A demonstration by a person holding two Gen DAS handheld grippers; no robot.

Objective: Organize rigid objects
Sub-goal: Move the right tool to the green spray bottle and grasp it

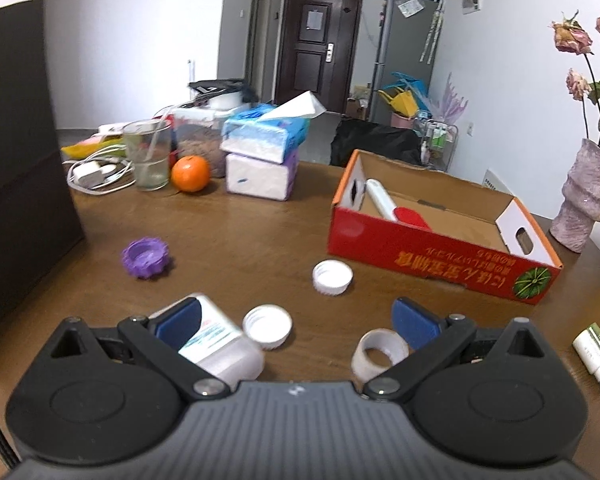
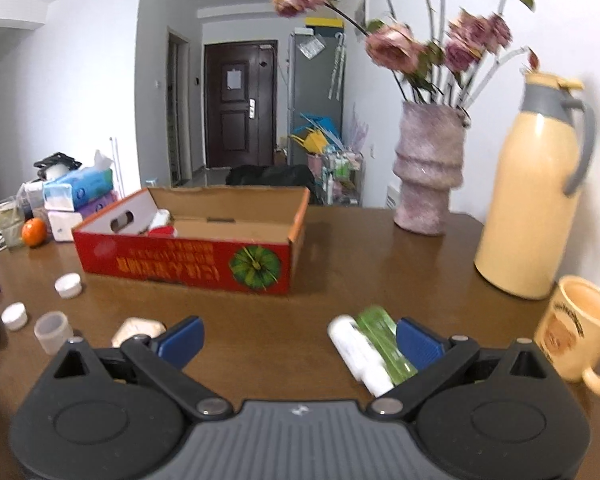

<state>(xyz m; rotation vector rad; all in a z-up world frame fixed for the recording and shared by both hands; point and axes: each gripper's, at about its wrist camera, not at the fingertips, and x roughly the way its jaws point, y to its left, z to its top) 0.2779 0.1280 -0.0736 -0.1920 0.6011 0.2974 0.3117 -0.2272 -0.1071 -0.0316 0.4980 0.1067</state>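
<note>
Rigid objects lie loose on the brown counter (image 1: pixel 260 232), and the red cardboard box (image 1: pixel 432 248) ahead of both tools is, most likely, the place meant to collect them, since a white and red utensil (image 1: pixel 392 208) already rests inside it. The left hand-held gripper (image 1: pixel 296 320) has its jaws spread wide and grips nothing; a white plastic bottle (image 1: pixel 220 344) lies on its side against the left blue pad, a white cap (image 1: pixel 267 326) sits just beside that bottle, and a small clear cup (image 1: pixel 378 354) lies near the right pad. A second white cap (image 1: pixel 332 277) and a purple ridged cap (image 1: pixel 146 257) stay farther forward, apart from each other. The right hand-held gripper (image 2: pixel 300 338) is also spread and empty, with a white tube (image 2: pixel 360 354) and a green tube (image 2: pixel 386 344) lying side by side next to its right pad, probably the next things to take. Beyond it, to the right, the vase (image 2: pixel 428 176), the cream thermos (image 2: pixel 536 200) and the mug (image 2: pixel 580 332) stand upright near the wall, so a sideways sweep there could knock them over.
</note>
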